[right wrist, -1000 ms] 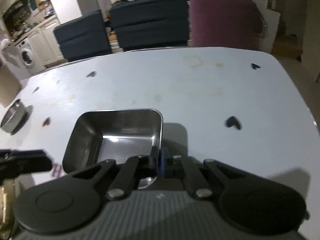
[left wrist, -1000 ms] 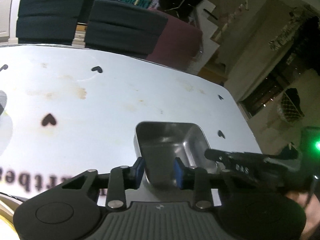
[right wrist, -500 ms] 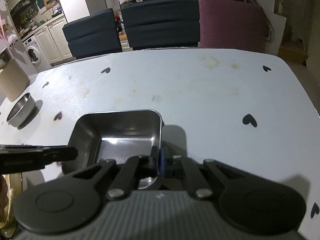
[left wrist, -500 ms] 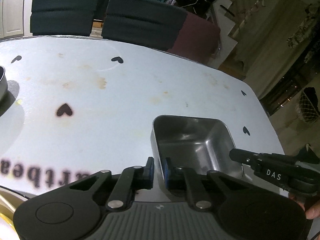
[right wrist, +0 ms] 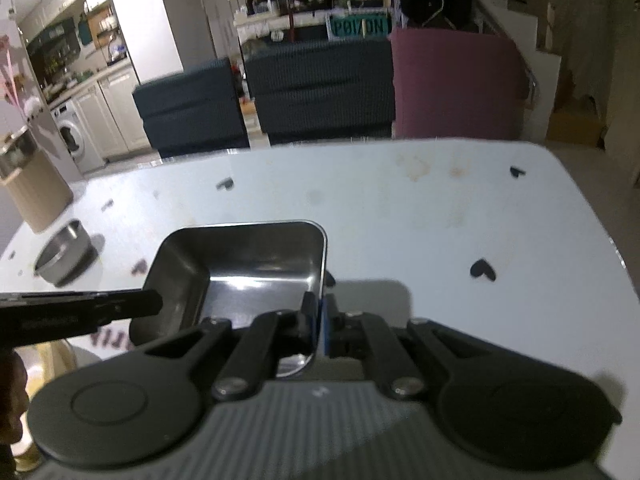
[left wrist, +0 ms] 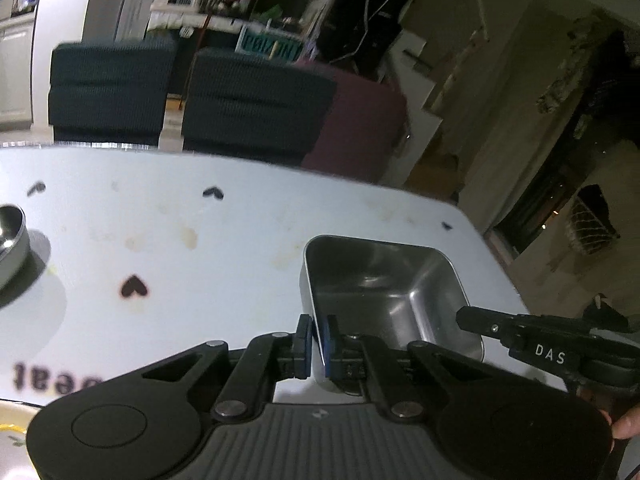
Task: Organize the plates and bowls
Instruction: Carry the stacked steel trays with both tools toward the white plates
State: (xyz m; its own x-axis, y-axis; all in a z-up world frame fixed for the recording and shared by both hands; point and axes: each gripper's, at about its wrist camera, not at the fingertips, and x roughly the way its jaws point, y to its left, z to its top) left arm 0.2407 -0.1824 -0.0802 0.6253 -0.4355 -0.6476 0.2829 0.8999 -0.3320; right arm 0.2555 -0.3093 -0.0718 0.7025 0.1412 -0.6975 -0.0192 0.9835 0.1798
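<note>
A square steel tray (left wrist: 384, 292) is held above the white table (left wrist: 160, 240) by both grippers. My left gripper (left wrist: 316, 344) is shut on the tray's left wall. My right gripper (right wrist: 318, 320) is shut on the right wall of the same tray (right wrist: 248, 268). The right gripper's body shows at the right in the left wrist view (left wrist: 540, 344). The left gripper's body shows at the left in the right wrist view (right wrist: 80, 312). A round steel bowl (right wrist: 62, 252) stands on the table to the left; it also shows in the left wrist view (left wrist: 12, 240).
The table has black heart marks (left wrist: 134, 288) and brown stains. A yellow-rimmed plate (right wrist: 52, 360) lies at the near left edge. A tan bin (right wrist: 36, 192) stands at the far left. Dark chairs (right wrist: 320, 88) and a maroon chair (right wrist: 456, 88) stand behind the table.
My left gripper has closed on the tray's left wall. Both grippers have lifted with the tray, and more of the room shows behind the table.
</note>
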